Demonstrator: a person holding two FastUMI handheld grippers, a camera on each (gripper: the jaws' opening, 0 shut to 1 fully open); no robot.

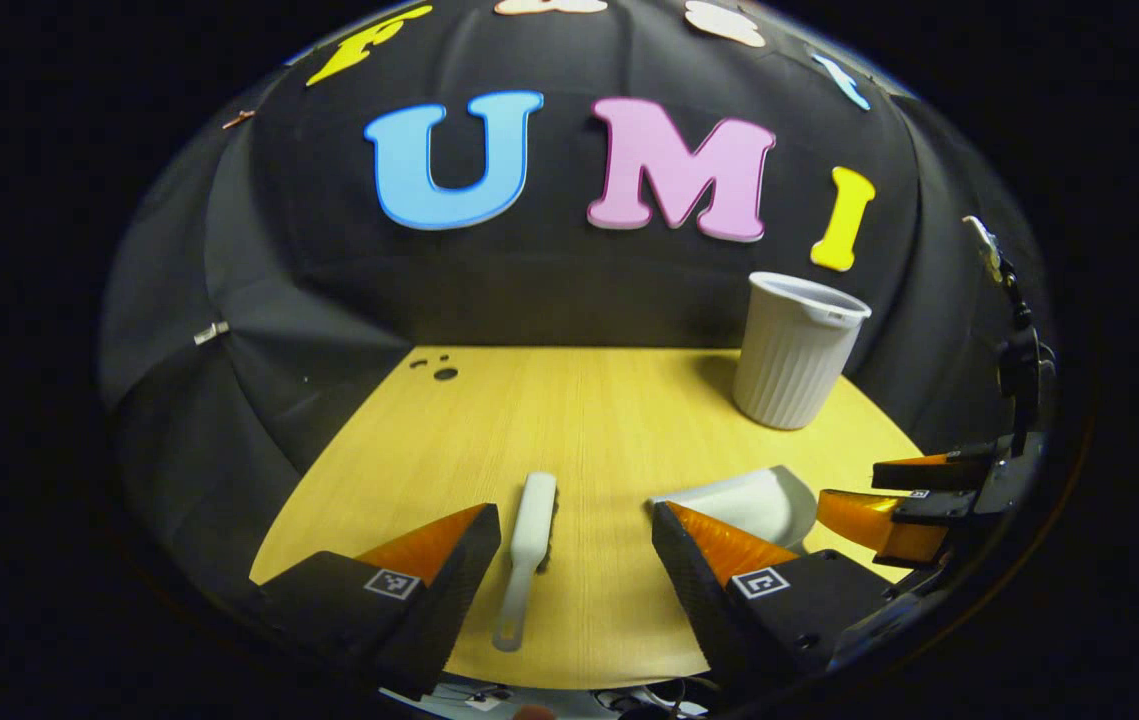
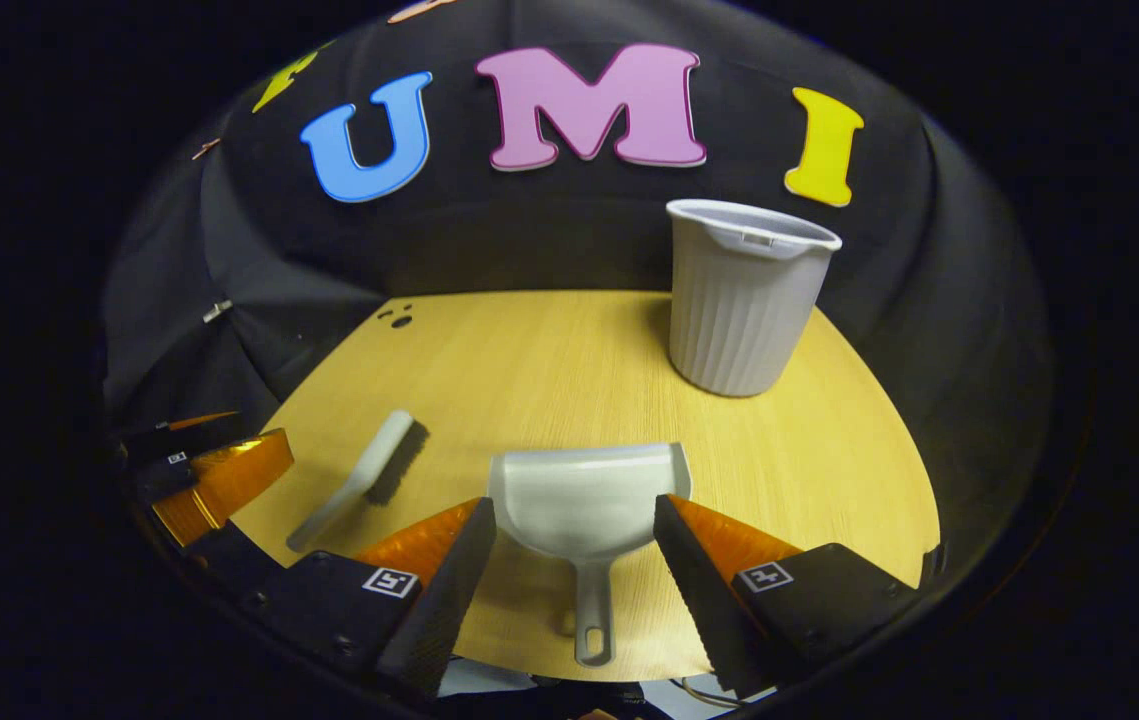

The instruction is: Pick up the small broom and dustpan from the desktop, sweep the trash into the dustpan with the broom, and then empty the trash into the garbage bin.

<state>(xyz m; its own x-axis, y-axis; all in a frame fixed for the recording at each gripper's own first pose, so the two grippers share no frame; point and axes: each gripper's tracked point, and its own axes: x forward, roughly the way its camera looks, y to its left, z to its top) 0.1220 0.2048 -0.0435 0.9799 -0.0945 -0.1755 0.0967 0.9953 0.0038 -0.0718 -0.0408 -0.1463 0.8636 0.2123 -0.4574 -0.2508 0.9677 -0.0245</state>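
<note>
Broom [image 1: 529, 545] and dustpan [image 2: 586, 505] flat on desk [image 2: 549, 370], each between spread jaws of left gripper [image 1: 574, 545], right gripper [image 2: 574, 540]; bin [image 2: 741, 300] upright behind; no trash discernible, perhaps swept or too small.

Black cloth [image 1: 329, 300] hangs all around the booth here, draped in soft folds and pinned at the left with a small clip [image 1: 211, 332]. In front of it sits a pale yellow wood-grain tabletop [image 2: 549, 370], brightly lit from above. A few dark round holes [image 1: 439, 368] mark its far left corner, right against the cloth.
</note>
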